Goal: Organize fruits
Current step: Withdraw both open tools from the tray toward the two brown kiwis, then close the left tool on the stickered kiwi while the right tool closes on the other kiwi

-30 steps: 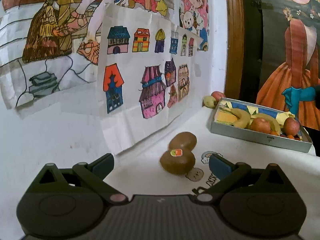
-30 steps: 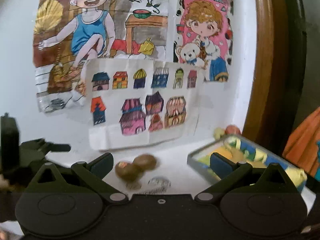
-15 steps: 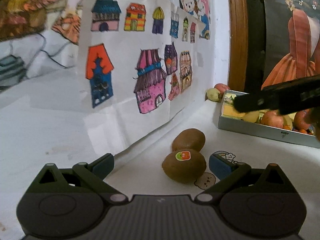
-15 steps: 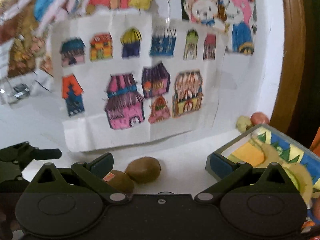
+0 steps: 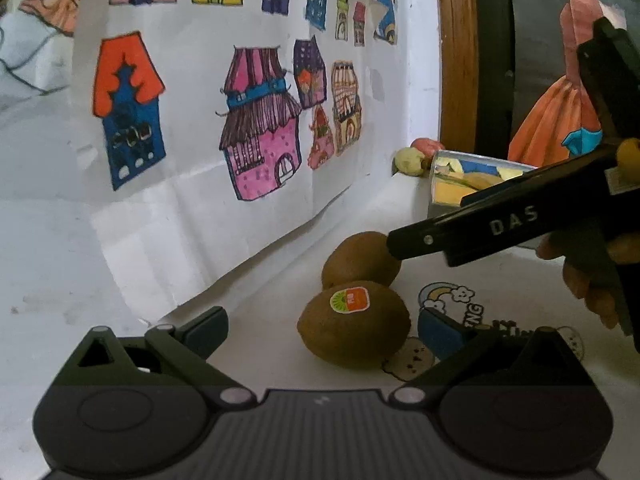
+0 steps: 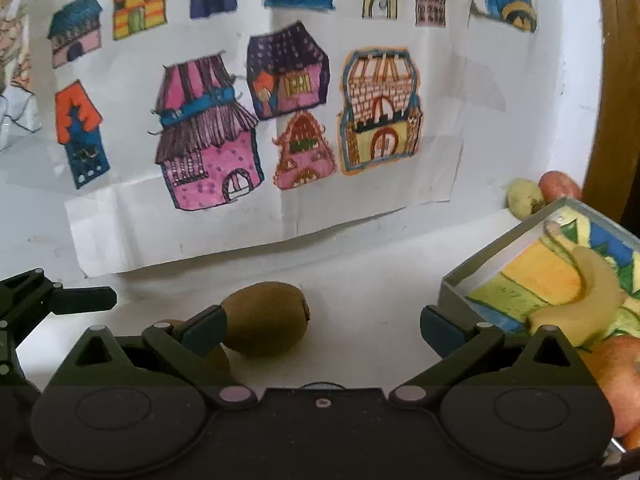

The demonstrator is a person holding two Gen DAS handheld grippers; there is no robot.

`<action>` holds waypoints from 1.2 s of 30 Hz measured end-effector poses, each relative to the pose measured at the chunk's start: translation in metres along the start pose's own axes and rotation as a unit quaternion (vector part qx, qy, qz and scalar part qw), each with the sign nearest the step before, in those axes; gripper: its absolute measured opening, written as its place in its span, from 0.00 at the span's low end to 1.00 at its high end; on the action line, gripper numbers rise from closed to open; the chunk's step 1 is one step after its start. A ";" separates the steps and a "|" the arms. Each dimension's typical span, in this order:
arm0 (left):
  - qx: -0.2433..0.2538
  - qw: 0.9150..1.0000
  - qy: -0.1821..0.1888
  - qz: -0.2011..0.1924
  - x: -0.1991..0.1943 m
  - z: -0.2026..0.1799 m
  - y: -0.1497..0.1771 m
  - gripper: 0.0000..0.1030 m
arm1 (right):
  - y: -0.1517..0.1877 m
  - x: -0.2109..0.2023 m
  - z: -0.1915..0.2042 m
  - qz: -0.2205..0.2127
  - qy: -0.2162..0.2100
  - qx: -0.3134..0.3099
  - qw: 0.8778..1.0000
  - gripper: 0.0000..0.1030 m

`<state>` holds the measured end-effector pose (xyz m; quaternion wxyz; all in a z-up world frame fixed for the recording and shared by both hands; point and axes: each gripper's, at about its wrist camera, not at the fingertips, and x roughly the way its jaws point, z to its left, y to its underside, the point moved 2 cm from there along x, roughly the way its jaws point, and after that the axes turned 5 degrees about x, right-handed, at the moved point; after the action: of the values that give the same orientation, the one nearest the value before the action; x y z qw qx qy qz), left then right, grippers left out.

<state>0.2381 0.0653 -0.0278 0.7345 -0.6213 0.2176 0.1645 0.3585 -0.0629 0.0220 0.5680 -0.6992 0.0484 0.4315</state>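
Two brown kiwis lie side by side on the white table by the wall. The near kiwi (image 5: 354, 330), with an orange and green sticker, sits between the fingers of my open left gripper (image 5: 322, 332), closer to the right finger. The far kiwi (image 5: 360, 260) lies just behind it. In the right wrist view that far kiwi (image 6: 266, 320) lies inside my open right gripper (image 6: 320, 328), close to the left finger, which hides most of the sticker kiwi (image 6: 220, 356). One black finger (image 5: 440, 238) of the right gripper reaches over the far kiwi.
A grey tray (image 6: 452, 284) at the right holds a banana (image 6: 580, 296) and an apple (image 6: 616, 372). A yellow-green fruit (image 5: 408, 160) and a red fruit (image 5: 426, 145) lie behind the tray at the wall. Paper drawings hang close behind the kiwis. A hand (image 5: 592, 280) holds the right gripper.
Both grippers have moved down and closer to the kiwis. The right gripper came in from the right until the far kiwi lay between its fingers.
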 end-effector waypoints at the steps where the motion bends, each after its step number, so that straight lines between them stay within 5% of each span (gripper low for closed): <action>1: 0.001 1.000 -0.001 0.001 0.002 0.000 0.000 1.00 | 0.000 0.003 0.000 0.001 -0.004 0.002 1.000 0.99; 27: 0.014 0.998 0.056 0.018 0.032 -0.006 -0.008 1.00 | -0.012 0.065 0.006 0.038 -0.057 0.035 0.997 0.94; 36: -0.002 0.996 0.079 0.028 0.039 -0.005 -0.008 0.76 | -0.006 0.066 -0.001 0.046 -0.070 0.057 0.995 0.89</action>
<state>0.2747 0.0582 -0.0417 0.7086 -0.6279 0.2919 0.1360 0.4032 -0.0338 -0.0168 0.5885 -0.6308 0.0654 0.5016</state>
